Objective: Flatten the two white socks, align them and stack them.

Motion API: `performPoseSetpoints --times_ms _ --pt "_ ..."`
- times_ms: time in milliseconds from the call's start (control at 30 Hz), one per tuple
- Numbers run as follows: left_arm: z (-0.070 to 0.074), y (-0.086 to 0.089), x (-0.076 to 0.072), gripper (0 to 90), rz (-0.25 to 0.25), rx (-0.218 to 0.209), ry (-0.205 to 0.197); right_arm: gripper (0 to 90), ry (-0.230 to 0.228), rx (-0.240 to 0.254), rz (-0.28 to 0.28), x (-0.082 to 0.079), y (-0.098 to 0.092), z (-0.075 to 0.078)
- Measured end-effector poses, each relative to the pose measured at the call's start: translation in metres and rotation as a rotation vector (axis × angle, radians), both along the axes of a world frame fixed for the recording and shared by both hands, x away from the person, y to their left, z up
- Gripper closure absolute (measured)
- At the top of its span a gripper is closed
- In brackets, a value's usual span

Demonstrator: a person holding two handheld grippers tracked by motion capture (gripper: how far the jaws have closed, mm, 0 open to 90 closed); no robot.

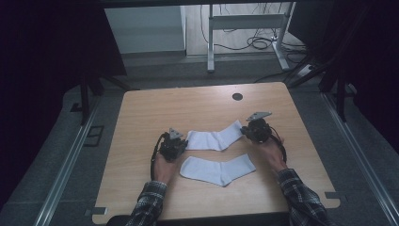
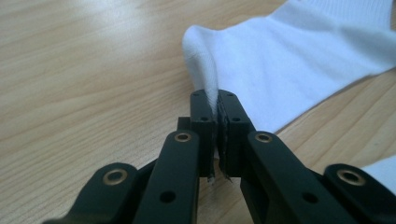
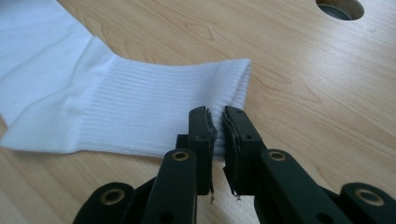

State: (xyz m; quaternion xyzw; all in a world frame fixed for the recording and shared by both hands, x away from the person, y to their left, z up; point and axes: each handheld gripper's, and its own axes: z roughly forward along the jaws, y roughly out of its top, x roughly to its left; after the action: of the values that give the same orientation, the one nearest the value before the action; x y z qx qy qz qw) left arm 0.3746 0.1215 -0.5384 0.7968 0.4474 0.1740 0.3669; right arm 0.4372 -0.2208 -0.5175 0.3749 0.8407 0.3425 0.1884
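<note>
Two white socks lie on the wooden table (image 1: 141, 113). The far sock (image 1: 214, 139) stretches between both grippers; the near sock (image 1: 217, 169) lies flat and untouched in front of it. My left gripper (image 1: 175, 143) is shut on the far sock's toe end, and in the left gripper view a raised fold of the sock (image 2: 289, 60) is pinched between the jaws of the left gripper (image 2: 215, 98). My right gripper (image 1: 254, 129) is shut on the same sock's ribbed cuff (image 3: 140, 107), whose edge runs into the narrow slot between the jaws of the right gripper (image 3: 216, 114).
A round cable hole (image 1: 237, 96) sits in the tabletop at the far middle, also seen as the hole (image 3: 340, 7) past the cuff. A corner of the near sock (image 2: 383, 170) lies by the left jaws. Beyond the table stand a white desk frame (image 1: 244, 21) and floor cables.
</note>
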Motion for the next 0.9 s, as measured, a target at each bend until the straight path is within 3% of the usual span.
performPoseSetpoints --times_ms 133,633,900 --pt "0.013 0.002 -0.004 86.4 -0.011 -0.036 -0.023 81.4 -0.009 0.026 0.003 -0.009 -0.009 0.005" --pt "0.030 0.001 -0.019 86.3 -0.048 -0.080 -0.052 81.2 -0.047 0.082 0.024 -0.035 -0.023 0.025" --pt "0.041 0.007 -0.035 86.3 -0.061 -0.133 -0.053 81.2 -0.064 0.105 0.037 -0.056 -0.030 0.035"
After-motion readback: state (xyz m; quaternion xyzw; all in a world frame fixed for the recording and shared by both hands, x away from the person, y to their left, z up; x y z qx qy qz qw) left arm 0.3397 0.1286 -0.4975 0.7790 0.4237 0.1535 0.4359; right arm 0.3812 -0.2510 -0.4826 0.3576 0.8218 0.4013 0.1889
